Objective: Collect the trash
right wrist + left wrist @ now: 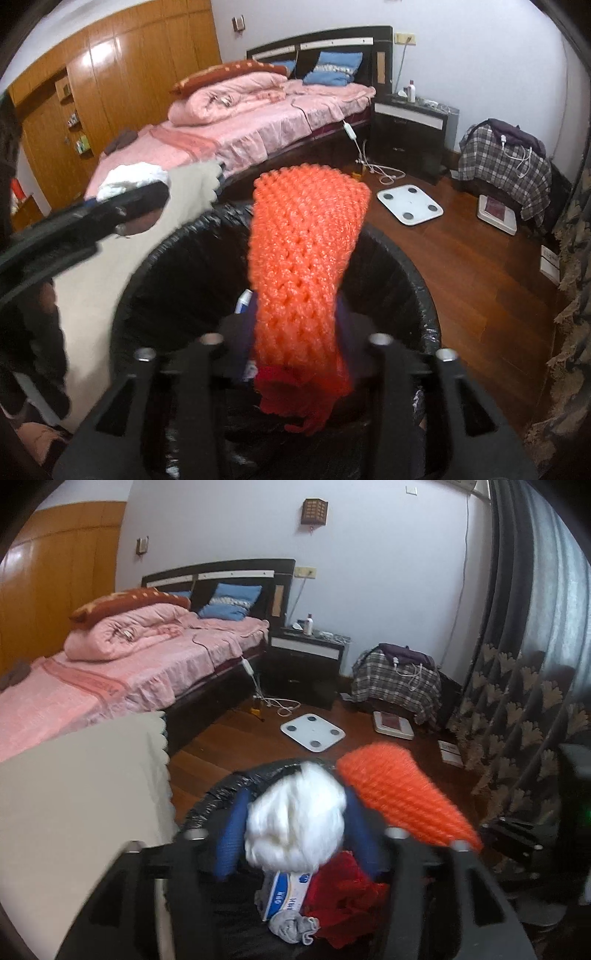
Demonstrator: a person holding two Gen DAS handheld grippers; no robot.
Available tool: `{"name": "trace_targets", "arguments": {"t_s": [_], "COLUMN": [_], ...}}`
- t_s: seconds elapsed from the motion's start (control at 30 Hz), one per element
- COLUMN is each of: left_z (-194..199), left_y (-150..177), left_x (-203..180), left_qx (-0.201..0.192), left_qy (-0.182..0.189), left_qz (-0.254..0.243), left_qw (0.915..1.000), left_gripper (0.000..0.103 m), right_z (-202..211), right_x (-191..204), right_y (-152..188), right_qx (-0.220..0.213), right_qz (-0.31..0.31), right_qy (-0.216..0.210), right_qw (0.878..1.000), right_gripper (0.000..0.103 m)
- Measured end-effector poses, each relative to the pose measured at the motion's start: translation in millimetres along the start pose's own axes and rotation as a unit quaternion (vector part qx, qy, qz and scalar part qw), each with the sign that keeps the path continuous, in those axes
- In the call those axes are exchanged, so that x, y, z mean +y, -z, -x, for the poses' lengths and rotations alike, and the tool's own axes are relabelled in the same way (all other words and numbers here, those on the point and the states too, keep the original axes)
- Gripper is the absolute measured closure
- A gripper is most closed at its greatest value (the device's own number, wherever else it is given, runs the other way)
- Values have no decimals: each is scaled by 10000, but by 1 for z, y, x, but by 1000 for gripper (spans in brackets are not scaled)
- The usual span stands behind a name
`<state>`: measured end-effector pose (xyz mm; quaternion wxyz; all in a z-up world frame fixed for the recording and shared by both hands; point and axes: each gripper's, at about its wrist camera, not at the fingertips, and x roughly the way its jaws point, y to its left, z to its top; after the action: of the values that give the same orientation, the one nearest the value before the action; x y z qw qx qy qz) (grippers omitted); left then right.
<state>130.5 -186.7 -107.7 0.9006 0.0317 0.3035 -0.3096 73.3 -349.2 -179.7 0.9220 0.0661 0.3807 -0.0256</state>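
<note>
Left wrist view: the left tongs (295, 834) hang over a bin lined with a black bag (221, 794), a white crumpled wad (295, 823) blurred between the blue pads (232, 834).
Left tongs' state: jaws apart; whether the pads touch the wad cannot be told.
Right wrist view: the right tongs (299, 332) point down into the same black-lined bin (166, 258), an orange foam net sleeve (303, 266) standing between the jaws.
Right tongs' state: jaws apart, with dark gaps either side of the sleeve, so it looks unclamped.
Sleeve seen from the left: it lies just right of the wad, slanting over the bin's rim (399, 794).
Inside the bin: red crumpled material (343, 897), a blue-and-white packet (288, 890) and a grey scrap (291, 926) lie at the bottom.
Beside the bin: a beige cloth-covered surface (85, 794) to its left.
Floor: a white bathroom scale (312, 731) on wooden boards, beyond the bin.
Background: a bed (129, 664) with pink bedding.
</note>
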Motion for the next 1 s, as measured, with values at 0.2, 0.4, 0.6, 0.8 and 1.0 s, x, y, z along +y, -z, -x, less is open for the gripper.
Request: {"name": "trace_targets", "arguments": {"t_s": [0.2,0.4,0.6,0.8,1.0], "left_z": [10,39,78,111,144], "left_y": [-4,-14,-15,-7,2], "left_x": [10,23,30,36,39], "left_qx": [-125,-367,-532,-549,-581], "left_qy": [-72,-415,-804,-1109,-1338], "left_qz": [-15,-13,-13,62,130], "left_qw": [9999,9985,9953,9923,9892], "left_gripper": [23,7,6,6,6], "right_z": [-7,17,50,79,104], "right_x": [-4,-1,13,26,46], "right_y": [8,6,-4,-12,-20], "right_qx": [48,-143,-363,-551,-678], "right_qz": [-24,-135,-190,-232,-104], "right_qy": [204,137,-76,-193,-227], "right_qw": [9998,9997,9991,9980,9974], "right_gripper": [16,8,6,6,6]}}
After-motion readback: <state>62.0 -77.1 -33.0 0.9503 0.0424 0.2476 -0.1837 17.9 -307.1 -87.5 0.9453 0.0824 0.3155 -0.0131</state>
